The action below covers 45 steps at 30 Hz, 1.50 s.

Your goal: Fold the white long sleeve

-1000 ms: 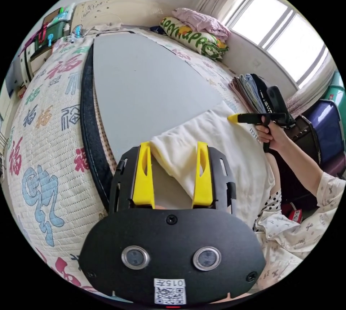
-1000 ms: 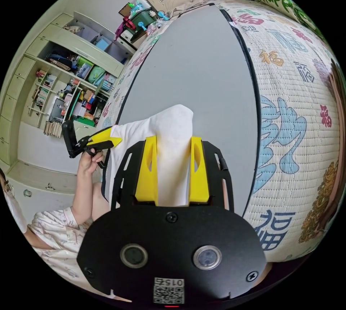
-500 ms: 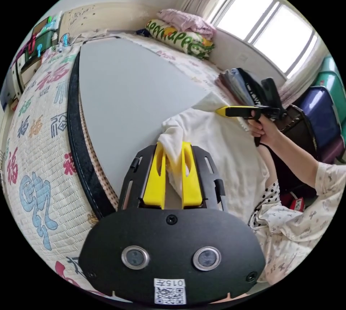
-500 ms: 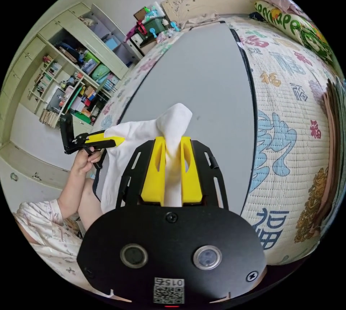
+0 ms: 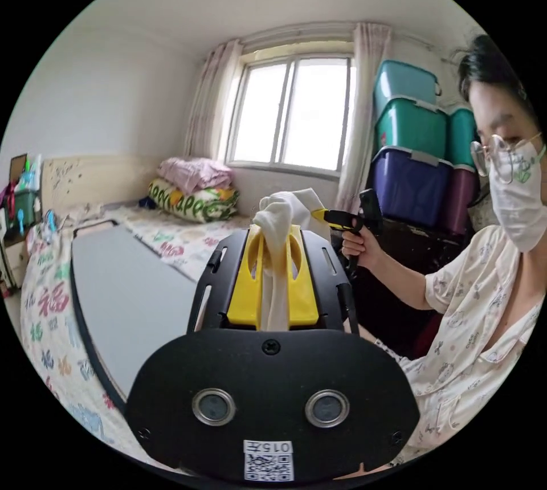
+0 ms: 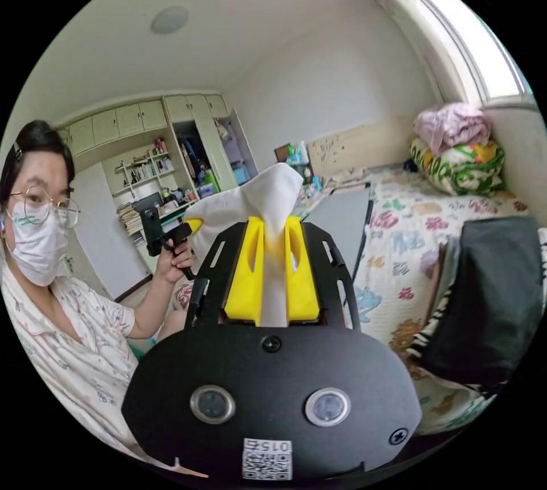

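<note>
Nearest in the left gripper view, the left gripper (image 5: 273, 262) has its yellow jaws drawn in narrow on a bunched fold of the white long sleeve (image 5: 280, 219), which stands up between them. The right gripper view matches it: the right gripper (image 6: 272, 262) pinches another part of the same garment (image 6: 259, 199) in the same way. Both grips look meant to hang the cloth up in the air, clear of the grey surface (image 5: 128, 296) on the bed (image 6: 410, 228), probably to open it out before laying it flat. Each view catches the opposite gripper in the person's hand (image 5: 358, 244), cloth at its tip. Farther off, the left gripper view takes in the window (image 5: 290, 114) and stacked storage bins (image 5: 410, 131); the right gripper view takes in the cupboards and shelves (image 6: 165, 159).
</note>
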Tool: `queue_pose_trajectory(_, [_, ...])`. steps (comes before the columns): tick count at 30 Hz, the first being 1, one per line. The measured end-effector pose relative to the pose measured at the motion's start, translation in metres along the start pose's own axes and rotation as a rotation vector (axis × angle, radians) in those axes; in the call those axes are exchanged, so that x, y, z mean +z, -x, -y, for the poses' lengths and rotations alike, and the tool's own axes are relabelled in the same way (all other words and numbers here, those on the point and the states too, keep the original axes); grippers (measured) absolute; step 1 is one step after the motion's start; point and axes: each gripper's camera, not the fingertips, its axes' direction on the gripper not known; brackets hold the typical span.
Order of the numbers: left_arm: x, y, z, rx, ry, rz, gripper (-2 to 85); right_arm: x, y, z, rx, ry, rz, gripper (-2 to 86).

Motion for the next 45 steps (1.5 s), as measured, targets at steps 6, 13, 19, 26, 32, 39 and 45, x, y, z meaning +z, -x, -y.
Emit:
queue_pose_trajectory(6, [0.086, -0.056, 0.095, 0.109, -0.062, -0.096, 6.0, -0.123, 0.031, -0.006, -0.136, -0.191, -0.291, 6.4])
queue_pose_trajectory(13, [0.202, -0.085, 0.172, 0.111, -0.070, -0.254, 5.9, -0.184, -0.012, -0.019, -0.115, -0.254, -0.496, 6.4])
queue_pose_trajectory(19, [0.302, -0.063, 0.241, 0.057, -0.036, -0.266, 5.8, -0.158, -0.088, 0.015, -0.158, -0.229, -0.663, 6.4])
queue_pose_trajectory(26, [0.471, -0.009, 0.288, 0.034, 0.098, -0.057, 6.0, -0.051, -0.292, 0.062, -0.024, -0.064, -0.773, 6.5])
queue_pose_trajectory(32, [0.616, 0.042, 0.293, -0.110, 0.276, -0.021, 6.0, 0.050, -0.495, 0.058, 0.178, 0.137, -0.872, 6.7])
queue_pose_trajectory(39, [0.731, 0.047, 0.275, -0.073, 0.481, 0.064, 6.8, 0.180, -0.622, -0.011, -0.088, 0.470, -1.201, 7.9])
queue_pose_trajectory(45, [0.758, 0.037, 0.286, -0.140, 0.514, 0.080, 7.7, 0.204, -0.679, -0.036, -0.146, 0.484, -1.243, 7.9])
